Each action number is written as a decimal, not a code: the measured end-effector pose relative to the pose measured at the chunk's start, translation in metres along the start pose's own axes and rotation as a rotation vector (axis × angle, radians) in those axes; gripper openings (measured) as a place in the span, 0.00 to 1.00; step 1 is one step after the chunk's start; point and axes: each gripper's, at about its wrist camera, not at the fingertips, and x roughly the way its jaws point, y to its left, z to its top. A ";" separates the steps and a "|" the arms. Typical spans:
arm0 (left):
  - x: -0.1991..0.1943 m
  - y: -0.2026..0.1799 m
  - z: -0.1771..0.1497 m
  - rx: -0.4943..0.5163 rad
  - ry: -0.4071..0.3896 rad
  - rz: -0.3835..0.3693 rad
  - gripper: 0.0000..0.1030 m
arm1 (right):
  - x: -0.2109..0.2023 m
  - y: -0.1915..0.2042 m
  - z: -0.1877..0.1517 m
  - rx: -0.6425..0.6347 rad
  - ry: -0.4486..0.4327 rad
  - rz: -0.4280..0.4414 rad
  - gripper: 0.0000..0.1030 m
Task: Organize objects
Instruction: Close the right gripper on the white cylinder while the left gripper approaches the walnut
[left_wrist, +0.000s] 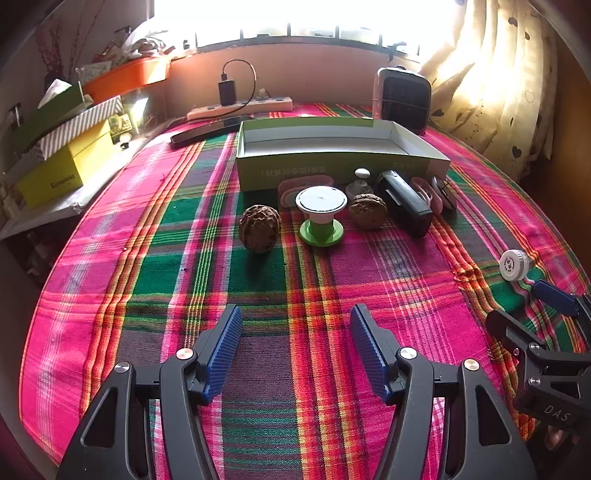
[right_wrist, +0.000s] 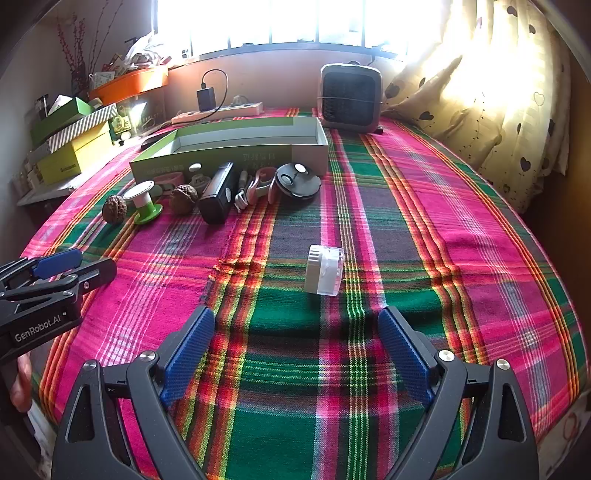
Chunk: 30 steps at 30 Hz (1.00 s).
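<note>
An open green box (left_wrist: 332, 166) (right_wrist: 236, 157) stands at the back of the plaid-covered table. In front of it lie two walnuts (left_wrist: 259, 228) (left_wrist: 368, 211), a green and white spool (left_wrist: 320, 218) (right_wrist: 143, 202), a black device (left_wrist: 405, 202) (right_wrist: 218, 192), pink pieces and a round black lid (right_wrist: 298, 180). A small white and clear case (right_wrist: 324, 270) (left_wrist: 514, 264) lies apart, just ahead of my right gripper (right_wrist: 297, 328), which is open and empty. My left gripper (left_wrist: 295, 325) is open and empty, well short of the spool.
A small heater (right_wrist: 349, 98) and a power strip with a charger (left_wrist: 240, 105) stand at the back. Stacked boxes and an orange tray (left_wrist: 125, 77) fill the shelf at the left. Curtains (right_wrist: 498, 92) hang at the right. The plaid cloth (right_wrist: 424, 258) covers the table.
</note>
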 end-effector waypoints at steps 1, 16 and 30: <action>0.000 0.000 0.000 0.005 0.001 -0.004 0.59 | 0.000 -0.001 0.001 -0.001 0.001 0.000 0.88; 0.009 0.017 0.012 0.001 0.033 -0.018 0.59 | 0.009 -0.025 0.014 0.083 0.008 -0.032 0.75; 0.028 0.029 0.037 -0.042 0.052 -0.062 0.59 | 0.019 -0.030 0.027 0.076 0.018 -0.020 0.35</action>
